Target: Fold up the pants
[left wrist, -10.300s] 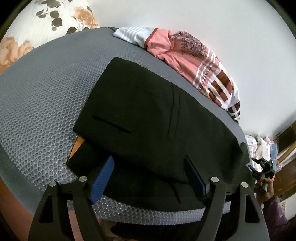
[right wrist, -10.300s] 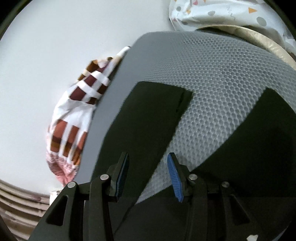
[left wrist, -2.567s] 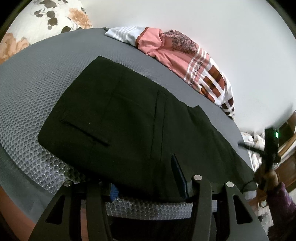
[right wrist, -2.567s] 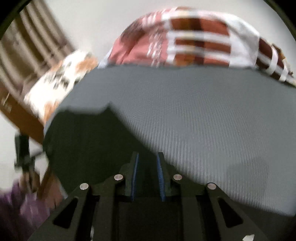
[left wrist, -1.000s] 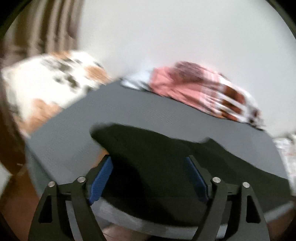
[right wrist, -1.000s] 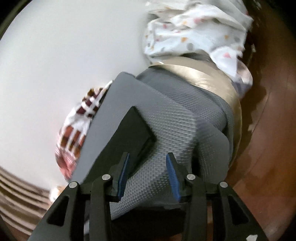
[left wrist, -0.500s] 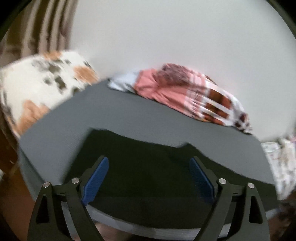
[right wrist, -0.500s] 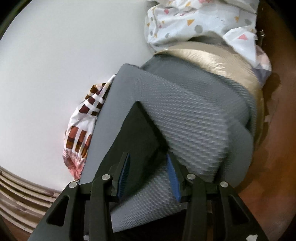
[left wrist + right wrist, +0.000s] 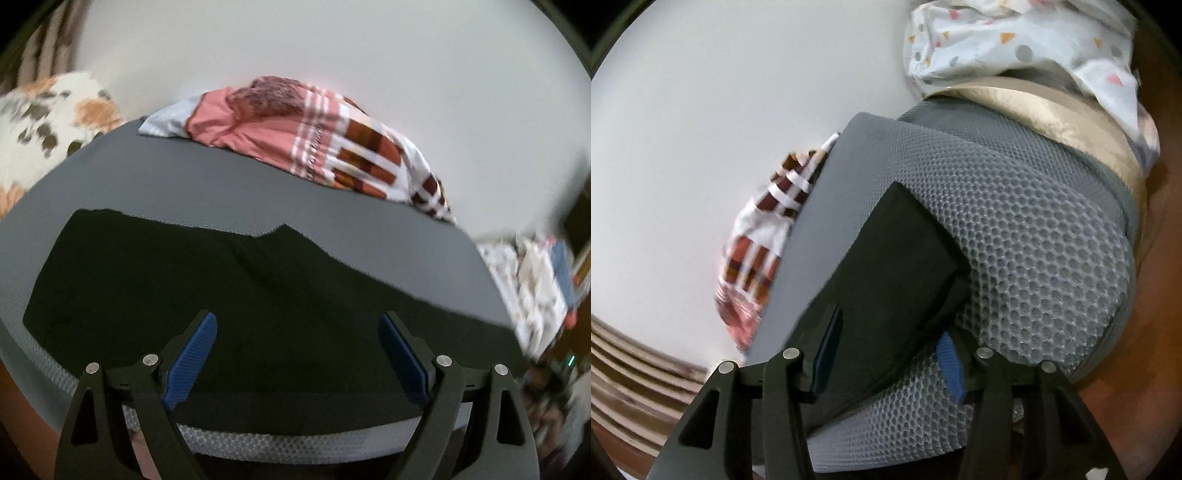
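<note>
**Black pants lie flat on the grey bed, both grippers at their near edge**

The white wall (image 9: 369,74) fills the upper part of the left wrist view and the upper left of the right wrist view. Below it the bed (image 9: 221,192), covered in grey honeycomb mesh, spans the middle of the left wrist view and runs down the centre and right of the right wrist view.

The black pants (image 9: 221,295) lie flat across the lower half of the left wrist view, waist end at the left of the frame and legs tapering toward the right edge. In the right wrist view the leg end shows as a dark slab with a squared corner, in the centre of the frame.

A pink and brown checked blanket (image 9: 314,140) is bunched along the far edge of the bed, upper centre of the left wrist view. A white floral pillow (image 9: 48,122) sits at the upper left. A white cloth with coloured triangles and dots (image 9: 1015,40) is heaped at the upper right of the right wrist view, over a tan cushion edge (image 9: 1052,110).

The left gripper (image 9: 295,350) sits at the bottom centre of its view, jaws spread wide over the pants, pads clear of the cloth. The right gripper (image 9: 886,354) has its jaws opening, with the leg end of the pants between them; whether the pads touch the fabric I cannot tell
</note>
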Motion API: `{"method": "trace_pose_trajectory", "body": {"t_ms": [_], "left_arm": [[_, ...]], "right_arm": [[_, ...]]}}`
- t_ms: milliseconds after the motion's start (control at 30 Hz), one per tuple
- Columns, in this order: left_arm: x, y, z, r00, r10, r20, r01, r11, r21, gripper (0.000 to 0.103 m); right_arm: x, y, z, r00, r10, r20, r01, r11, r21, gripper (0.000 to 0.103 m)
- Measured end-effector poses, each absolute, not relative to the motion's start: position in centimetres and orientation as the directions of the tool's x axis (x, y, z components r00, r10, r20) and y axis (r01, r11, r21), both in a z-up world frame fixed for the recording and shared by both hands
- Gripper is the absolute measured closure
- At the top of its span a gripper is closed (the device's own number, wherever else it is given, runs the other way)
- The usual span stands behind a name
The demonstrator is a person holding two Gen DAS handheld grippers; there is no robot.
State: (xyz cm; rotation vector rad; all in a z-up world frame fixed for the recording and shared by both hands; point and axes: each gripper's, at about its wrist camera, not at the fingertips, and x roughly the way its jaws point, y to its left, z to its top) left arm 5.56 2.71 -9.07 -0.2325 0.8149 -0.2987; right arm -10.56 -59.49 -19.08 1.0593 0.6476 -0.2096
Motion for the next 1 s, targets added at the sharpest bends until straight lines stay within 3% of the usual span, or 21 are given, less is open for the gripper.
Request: {"method": "trace_pose_trajectory", "body": {"t_ms": [100, 167, 333, 667, 1000], "left_arm": [[5.8, 2.2, -10.0, 0.628, -0.361, -0.689, 0.222, 0.932, -0.286, 0.014], [6.0, 2.3, -10.6, 0.613, -0.366, -0.700, 0.223, 0.930, -0.291, 0.014], [6.6, 3.4, -11.6, 0.586, -0.374, -0.719, 0.192, 0.926, -0.325, 0.014], [6.6, 3.4, -11.3, 0.583, -0.384, -0.717, 0.205, 0.922, -0.327, 0.014], [6.1, 2.4, -11.2, 0.571, -0.386, -0.724, 0.252, 0.922, -0.294, 0.014]], "right_arm": [[-9.5, -58.9, -18.5, 0.760, 0.130, -0.637, 0.483, 0.542, 0.687, 0.062], [-8.9, -58.7, -18.7, 0.735, 0.140, -0.664, 0.496, 0.557, 0.666, 0.092], [-8.2, -57.7, -17.3, 0.731, 0.117, -0.672, 0.492, 0.592, 0.638, 0.092], [-2.6, -46.2, -9.0, 0.755, 0.214, -0.620, 0.228, 0.801, 0.554, 0.092], [0.8, -34.8, -12.5, 0.628, 0.345, -0.698, 0.090, 0.858, 0.505, 0.092]]}}
